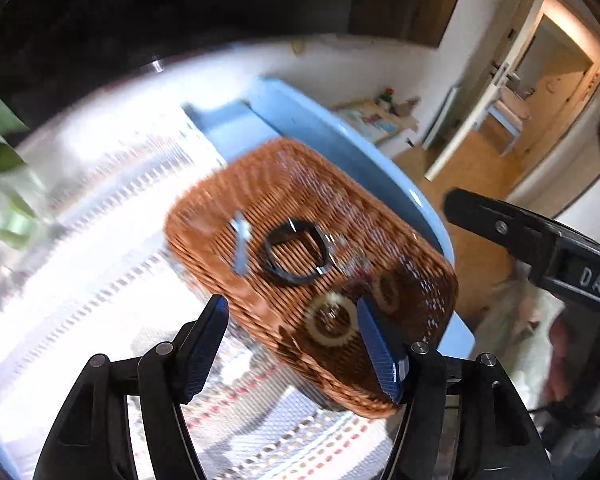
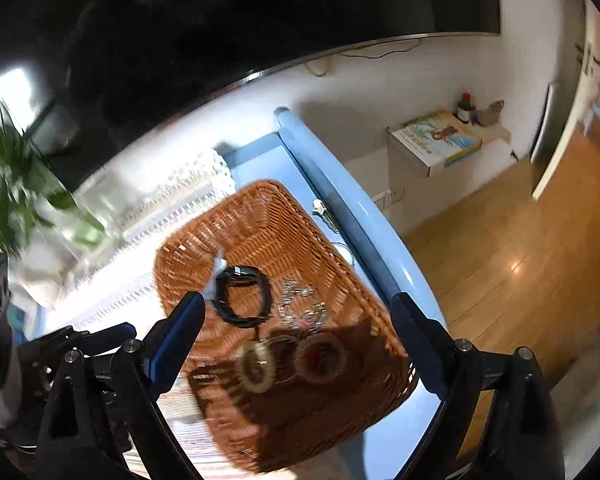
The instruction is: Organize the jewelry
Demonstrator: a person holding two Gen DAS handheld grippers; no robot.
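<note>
Ahead of my left claw [image 1: 292,344] sat the basket [image 1: 220,200], its near wall between the spread blue fingers, which held nothing. My right claw [image 2: 296,336] hovered above the same basket, also wide open and empty. Both views were smeared, so I judged the main risk was closing on the wrong piece, or catching the weave and dragging the whole basket toward the tray rim [image 2: 340,196] to the right of the claws.

Inside, just beyond the left fingertips, lay a toothed pale ring [image 1: 330,322] and a second round piece [image 1: 386,290] beside it, both in shadow. Farther ahead lay a black band [image 1: 294,254], with a small silvery piece [image 1: 241,246] to its left and a tangle of fine chain [image 2: 300,306] to its right, too blurred to sort. That tangle could snag and lift several pieces at once.
</note>
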